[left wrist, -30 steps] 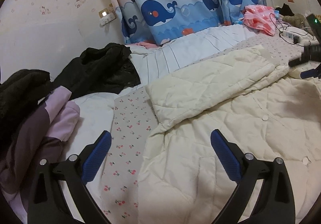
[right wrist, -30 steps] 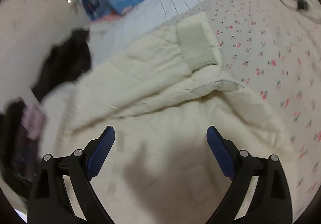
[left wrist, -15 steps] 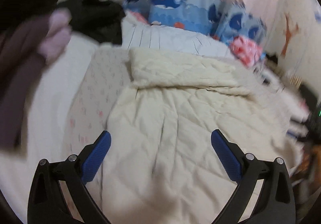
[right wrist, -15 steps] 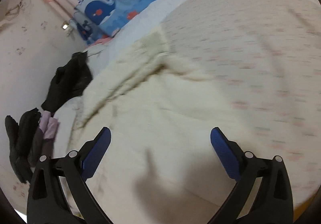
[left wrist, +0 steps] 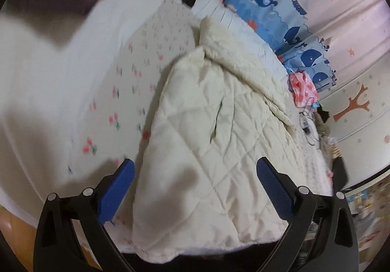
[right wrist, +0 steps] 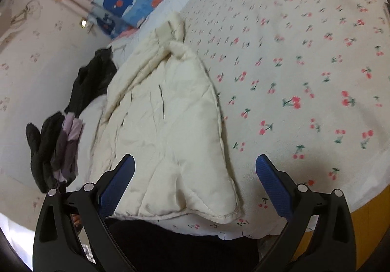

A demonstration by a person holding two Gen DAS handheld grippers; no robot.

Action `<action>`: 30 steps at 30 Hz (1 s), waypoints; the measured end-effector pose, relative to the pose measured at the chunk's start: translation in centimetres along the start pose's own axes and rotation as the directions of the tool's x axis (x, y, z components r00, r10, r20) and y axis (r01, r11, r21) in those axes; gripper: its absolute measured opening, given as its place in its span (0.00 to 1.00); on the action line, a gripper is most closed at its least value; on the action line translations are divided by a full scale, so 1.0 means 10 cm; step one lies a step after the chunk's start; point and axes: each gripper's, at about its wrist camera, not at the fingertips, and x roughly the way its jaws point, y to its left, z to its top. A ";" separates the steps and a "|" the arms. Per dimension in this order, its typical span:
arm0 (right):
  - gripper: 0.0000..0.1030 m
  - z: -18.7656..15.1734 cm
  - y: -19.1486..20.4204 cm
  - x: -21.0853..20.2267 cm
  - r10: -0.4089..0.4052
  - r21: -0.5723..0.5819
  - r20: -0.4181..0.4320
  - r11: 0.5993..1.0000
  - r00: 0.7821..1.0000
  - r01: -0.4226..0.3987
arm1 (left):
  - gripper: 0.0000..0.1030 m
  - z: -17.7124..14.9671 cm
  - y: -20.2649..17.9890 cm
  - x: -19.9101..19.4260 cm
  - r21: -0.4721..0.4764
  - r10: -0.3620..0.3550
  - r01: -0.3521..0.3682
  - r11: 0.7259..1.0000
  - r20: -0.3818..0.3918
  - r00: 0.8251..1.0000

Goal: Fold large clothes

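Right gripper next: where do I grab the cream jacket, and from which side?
Take the jacket at its near hem corner, coming from the bed's near edge. That stitched corner lies flat on the cherry sheet, and the open right gripper already hangs above it.

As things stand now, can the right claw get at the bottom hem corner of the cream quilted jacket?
Probably yes. The right claw is open, and the cream quilted jacket lies flat on the cherry-print sheet with its hem corner just ahead between the fingers. Nothing covers that corner.
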 end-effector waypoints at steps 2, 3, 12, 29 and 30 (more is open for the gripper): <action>0.93 0.00 -0.01 0.11 0.008 0.005 -0.034 1.000 0.999 -0.008 | 0.93 -0.05 0.04 0.05 -0.025 -0.029 0.028 0.999 -0.038 0.999; 0.93 0.00 -0.03 0.16 0.011 0.006 -0.043 1.000 0.999 -0.011 | 0.93 -0.08 0.03 0.06 -0.021 -0.034 0.034 0.999 -0.044 0.998; 0.83 -0.10 0.20 0.37 0.099 -0.081 -0.114 0.991 0.989 -0.108 | 0.91 -0.21 -0.01 0.02 0.000 -0.062 0.063 0.998 -0.084 0.994; 0.10 0.25 0.77 -0.54 0.501 -0.078 0.165 0.866 0.850 -0.495 | 0.08 -0.06 -0.84 -0.60 0.062 -0.187 0.189 0.980 -0.034 0.982; 0.10 0.23 0.79 -0.68 0.517 -0.096 0.165 0.856 0.840 -0.508 | 0.08 -0.09 -0.93 -0.69 0.080 -0.206 0.208 0.975 -0.031 0.978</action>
